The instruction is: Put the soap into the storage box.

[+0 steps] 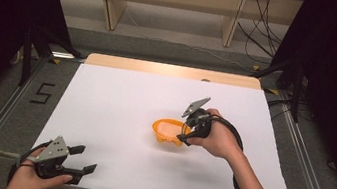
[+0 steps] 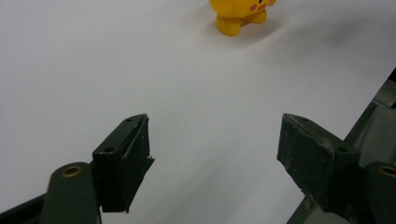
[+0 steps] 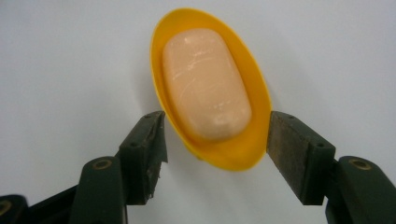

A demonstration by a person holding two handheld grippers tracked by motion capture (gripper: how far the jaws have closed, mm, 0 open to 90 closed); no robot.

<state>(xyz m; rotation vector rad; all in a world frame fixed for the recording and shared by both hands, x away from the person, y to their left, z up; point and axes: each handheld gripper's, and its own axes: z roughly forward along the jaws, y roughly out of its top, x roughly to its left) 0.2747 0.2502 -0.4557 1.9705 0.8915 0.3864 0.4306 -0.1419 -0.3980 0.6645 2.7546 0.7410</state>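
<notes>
Yellow soap dish (image 3: 212,140) holding pale soap bar (image 3: 205,84): mid-tabletop (image 1: 120,97), right of centre, bare white surface all round. Right gripper (image 3: 217,140): jaws open, flanking dish's near end. Left gripper (image 1: 77,159): jaws wide, empty, at near edge.

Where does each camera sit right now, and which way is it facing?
High view: above the person's side, looking forward and down on the white table; both hands show.
Left gripper view: rides the left gripper, jaws wide apart, facing the yellow dish.
Right gripper view: rides the right gripper, looking down on the soap.
All share the dish.
</notes>
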